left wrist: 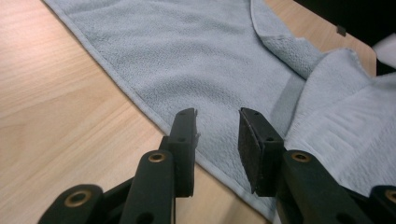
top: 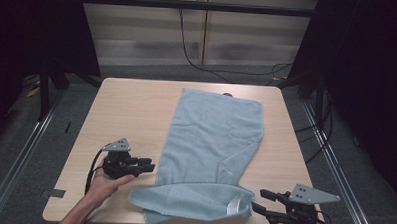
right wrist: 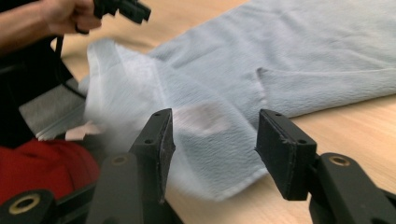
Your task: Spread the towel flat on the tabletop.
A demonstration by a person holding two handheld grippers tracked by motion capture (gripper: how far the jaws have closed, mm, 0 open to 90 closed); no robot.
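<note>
A light blue towel (top: 213, 142) lay on a pale wooden worktop (top: 131, 114), stretching from the far edge toward the person. Its near end was folded over into a loose band lying across the front edge of the worktop, with a small white label (top: 234, 207) showing at the right of the fold.

The left gripper (top: 145, 166) was held in the person's left hand (top: 106, 181) just beside the towel's left edge, pointing toward it. In the left gripper view, its fingers (left wrist: 184, 140) stood partly open, with a clear gap between them. Nothing was held; the towel's hemmed edge ran on the worktop below and beyond the fingertips. Whether they touched the cloth could not be told.

The right gripper (top: 261, 202) sat at the near right corner of the worktop, pointing left at the folded end of the towel. Its fingers (right wrist: 285, 149) stood wide apart and held nothing. In the right gripper view, the folded corner of the towel lay beyond the gap between them, free of the pads.
</note>
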